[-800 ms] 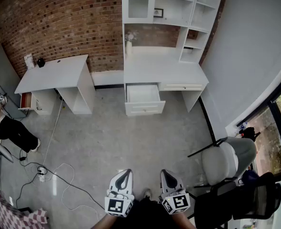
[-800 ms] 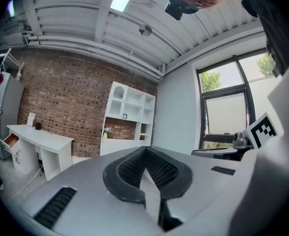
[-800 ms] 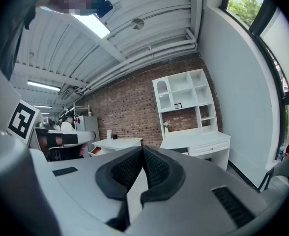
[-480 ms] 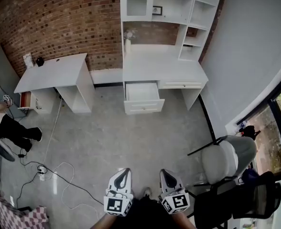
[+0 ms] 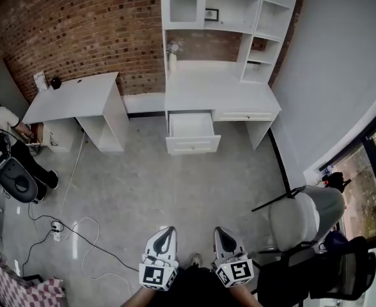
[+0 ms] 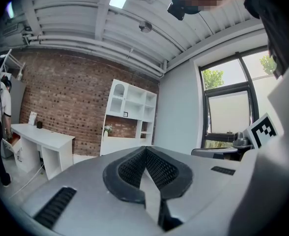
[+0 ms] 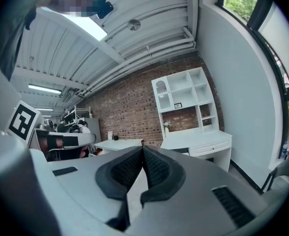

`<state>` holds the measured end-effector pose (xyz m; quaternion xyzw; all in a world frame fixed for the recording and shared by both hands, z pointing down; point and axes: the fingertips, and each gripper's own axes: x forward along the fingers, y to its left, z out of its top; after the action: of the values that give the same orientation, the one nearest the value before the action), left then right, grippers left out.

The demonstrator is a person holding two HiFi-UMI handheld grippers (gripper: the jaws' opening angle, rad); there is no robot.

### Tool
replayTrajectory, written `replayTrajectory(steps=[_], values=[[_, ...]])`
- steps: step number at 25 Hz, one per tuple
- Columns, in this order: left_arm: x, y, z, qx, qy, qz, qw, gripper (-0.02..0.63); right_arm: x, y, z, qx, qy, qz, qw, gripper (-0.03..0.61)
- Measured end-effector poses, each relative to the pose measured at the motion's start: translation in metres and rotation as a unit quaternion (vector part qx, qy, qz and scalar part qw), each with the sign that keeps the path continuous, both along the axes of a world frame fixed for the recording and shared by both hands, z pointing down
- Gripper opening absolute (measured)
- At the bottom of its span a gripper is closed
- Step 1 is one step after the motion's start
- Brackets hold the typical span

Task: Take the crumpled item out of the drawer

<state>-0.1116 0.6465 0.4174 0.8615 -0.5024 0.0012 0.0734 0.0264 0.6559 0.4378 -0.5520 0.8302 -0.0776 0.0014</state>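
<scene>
A white desk with a shelf unit (image 5: 220, 91) stands against the brick wall across the room. Its left drawer (image 5: 192, 133) is pulled open; I cannot make out a crumpled item inside from here. My left gripper (image 5: 168, 231) and right gripper (image 5: 217, 231) are held close to my body at the bottom of the head view, far from the drawer. Both are shut with nothing between the jaws; the black pads meet at the tips in the left gripper view (image 6: 145, 149) and the right gripper view (image 7: 142, 147).
A second white table (image 5: 73, 101) stands left of the desk. A person (image 5: 2, 139) with a round dark object is at the far left. Cables (image 5: 73, 235) trail on the grey floor. A grey chair (image 5: 303, 216) and a dark chair (image 5: 329, 270) stand at my right.
The person at the far left has moved and now bends by the left table. My view shifted slightly. Both grippers stay where they were.
</scene>
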Motion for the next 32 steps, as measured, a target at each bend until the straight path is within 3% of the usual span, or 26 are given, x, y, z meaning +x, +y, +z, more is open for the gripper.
replayTrajectory(steps=[9,16,22,27,32], values=[[0.031,-0.033,0.008,-0.013,-0.006,-0.03,0.9995,0.025,0.031,-0.044,0.012,-0.004,-0.009,-0.037,0.999,0.012],[0.027,-0.085,0.025,-0.04,0.001,-0.053,0.9978,0.025,0.033,-0.1,0.024,-0.014,0.002,-0.05,0.999,0.014],[0.023,-0.183,0.043,-0.044,0.02,-0.039,0.9981,0.025,0.028,-0.188,0.044,-0.033,0.012,-0.036,0.999,0.012],[0.005,-0.279,0.035,-0.032,0.031,-0.024,0.9987,0.025,0.008,-0.283,0.031,-0.032,0.024,-0.024,0.999,0.014],[-0.013,-0.357,0.037,-0.034,0.006,-0.015,0.9993,0.025,-0.001,-0.361,0.016,-0.02,0.018,-0.01,1.0,0.012]])
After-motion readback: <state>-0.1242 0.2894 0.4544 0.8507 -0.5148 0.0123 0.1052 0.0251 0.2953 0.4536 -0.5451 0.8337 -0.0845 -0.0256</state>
